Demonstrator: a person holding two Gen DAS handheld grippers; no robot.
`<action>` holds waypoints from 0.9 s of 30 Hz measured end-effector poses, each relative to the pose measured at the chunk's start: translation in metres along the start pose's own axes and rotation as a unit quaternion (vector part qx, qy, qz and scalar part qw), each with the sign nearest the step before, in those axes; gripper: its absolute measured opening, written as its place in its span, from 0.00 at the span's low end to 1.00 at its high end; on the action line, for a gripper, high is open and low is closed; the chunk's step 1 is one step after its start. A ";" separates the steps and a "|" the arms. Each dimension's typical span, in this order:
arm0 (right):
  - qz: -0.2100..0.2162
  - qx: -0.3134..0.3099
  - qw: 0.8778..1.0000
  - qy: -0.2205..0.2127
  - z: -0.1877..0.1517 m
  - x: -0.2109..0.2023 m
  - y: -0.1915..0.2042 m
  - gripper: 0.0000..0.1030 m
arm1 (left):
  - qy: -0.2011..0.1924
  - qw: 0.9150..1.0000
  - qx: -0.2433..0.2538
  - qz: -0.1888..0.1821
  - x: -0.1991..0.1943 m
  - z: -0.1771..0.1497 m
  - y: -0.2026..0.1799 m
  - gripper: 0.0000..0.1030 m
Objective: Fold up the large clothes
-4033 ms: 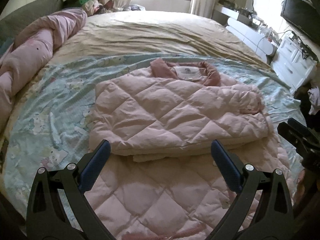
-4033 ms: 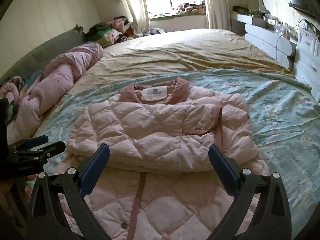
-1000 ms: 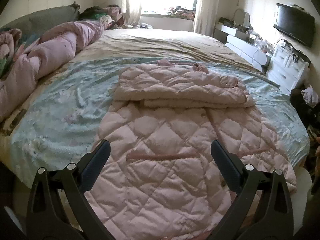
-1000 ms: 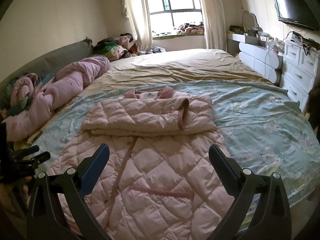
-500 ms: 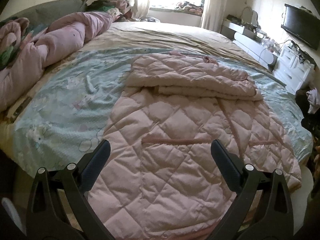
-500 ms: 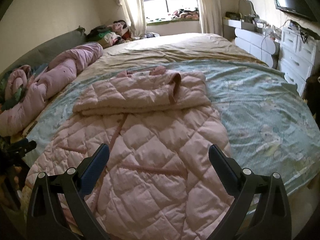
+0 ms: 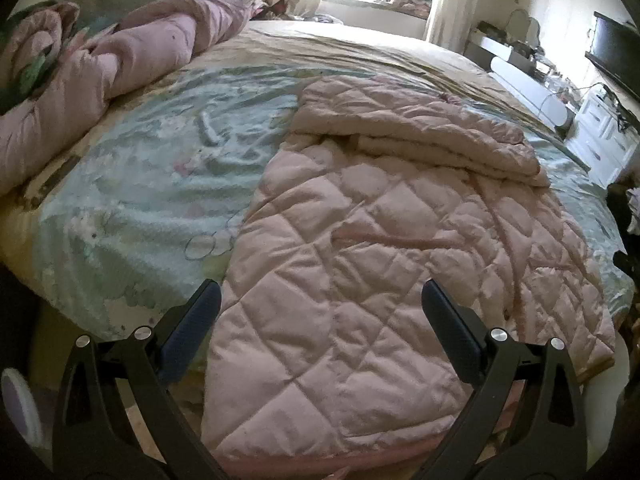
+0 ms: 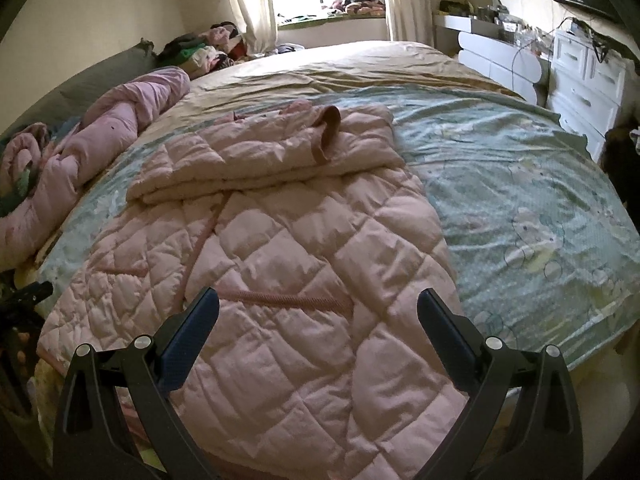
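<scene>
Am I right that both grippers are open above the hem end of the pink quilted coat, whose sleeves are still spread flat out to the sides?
Not quite. The sleeves are folded in across the chest of the pink quilted coat, stacked near the collar, as the right wrist view shows. The rest holds: the left gripper and right gripper are both open above the hem end.

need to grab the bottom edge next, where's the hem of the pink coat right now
The pink coat's hem lies at the near edge of the bed, just under the open right gripper; in the left wrist view it sits below the open left gripper.
</scene>
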State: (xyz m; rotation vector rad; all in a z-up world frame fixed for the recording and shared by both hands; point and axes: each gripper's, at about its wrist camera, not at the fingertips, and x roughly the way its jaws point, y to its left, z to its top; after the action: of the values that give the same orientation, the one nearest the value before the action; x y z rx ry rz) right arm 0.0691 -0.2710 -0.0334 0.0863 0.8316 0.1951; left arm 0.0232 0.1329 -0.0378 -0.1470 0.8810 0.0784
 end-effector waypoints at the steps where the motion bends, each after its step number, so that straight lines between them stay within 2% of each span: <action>1: -0.002 0.001 1.000 0.003 -0.002 0.001 -0.002 0.96 | 0.002 1.000 -0.002 0.001 0.000 -0.001 0.002 0.91; 12: -0.018 0.018 0.999 0.028 -0.023 0.008 -0.025 0.96 | 0.035 0.999 -0.025 0.010 0.014 -0.021 0.024 0.91; 21: -0.035 0.037 0.996 0.071 -0.050 0.020 -0.045 0.96 | 0.065 0.997 -0.026 0.024 0.027 -0.036 0.034 0.91; 27: -0.047 0.040 0.994 0.095 -0.067 0.027 -0.055 0.96 | 0.081 0.995 -0.048 0.007 0.033 -0.047 0.049 0.91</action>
State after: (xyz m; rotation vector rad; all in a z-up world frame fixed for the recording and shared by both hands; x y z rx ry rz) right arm 0.0447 -0.3193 -0.1062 0.1051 1.0303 0.0817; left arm 0.0019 0.1736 -0.0976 -0.2406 1.0413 0.1231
